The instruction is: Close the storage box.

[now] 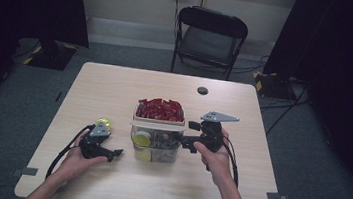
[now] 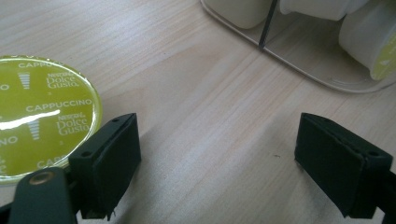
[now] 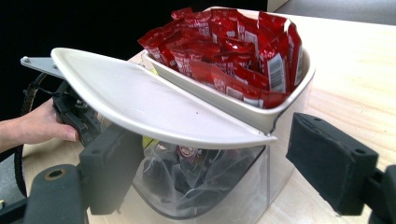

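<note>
A clear plastic box (image 1: 154,150) stands mid-table with a white lid (image 1: 157,124) over its front half and red sachets (image 1: 160,109) heaped in the tray behind. My right gripper (image 1: 186,136) sits at the box's right side, open. In the right gripper view its jaws stand wide to either side of the box's corner (image 3: 261,172), under the raised lid (image 3: 140,102), with no pad pressing. Sachets (image 3: 233,51) fill the upper tray. My left gripper (image 1: 115,154) rests open on the table left of the box, beside a yellow-green cappuccino capsule (image 2: 42,116).
Dark and yellow-green capsules (image 1: 143,140) lie inside the box's lower part; pale ones (image 2: 369,37) show through its wall. A small black disc (image 1: 202,90) sits toward the table's far edge. A black folding chair (image 1: 209,38) stands beyond the table.
</note>
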Tool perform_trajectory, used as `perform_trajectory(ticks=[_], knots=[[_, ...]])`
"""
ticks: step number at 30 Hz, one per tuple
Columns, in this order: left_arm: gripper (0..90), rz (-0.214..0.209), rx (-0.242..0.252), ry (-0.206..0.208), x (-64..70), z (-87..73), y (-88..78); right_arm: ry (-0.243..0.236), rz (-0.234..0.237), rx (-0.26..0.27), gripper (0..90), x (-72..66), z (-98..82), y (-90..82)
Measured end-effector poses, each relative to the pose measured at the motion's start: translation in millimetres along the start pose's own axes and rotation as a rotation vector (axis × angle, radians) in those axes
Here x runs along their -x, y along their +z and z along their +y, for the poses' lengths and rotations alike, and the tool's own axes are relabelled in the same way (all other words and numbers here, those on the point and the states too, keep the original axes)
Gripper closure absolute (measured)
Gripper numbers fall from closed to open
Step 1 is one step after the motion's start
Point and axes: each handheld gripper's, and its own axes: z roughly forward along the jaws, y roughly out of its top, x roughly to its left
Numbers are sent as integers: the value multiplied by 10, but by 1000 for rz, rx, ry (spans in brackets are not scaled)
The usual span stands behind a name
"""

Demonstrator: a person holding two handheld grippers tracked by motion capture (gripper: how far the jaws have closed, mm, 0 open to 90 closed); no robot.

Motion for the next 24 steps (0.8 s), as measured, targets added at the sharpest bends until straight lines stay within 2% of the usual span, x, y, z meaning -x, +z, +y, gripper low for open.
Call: perform_trajectory(ticks=[7, 13, 24], knots=[[139, 0, 0, 0, 0, 0, 0, 28, -1, -17, 172, 40, -83, 49], [139, 1, 0, 1, 1, 0, -1, 40, -15, -43, 171, 16, -175, 108], [138, 1, 0, -1, 2, 0, -1, 18, -11, -27, 172, -76, -301, -30]])
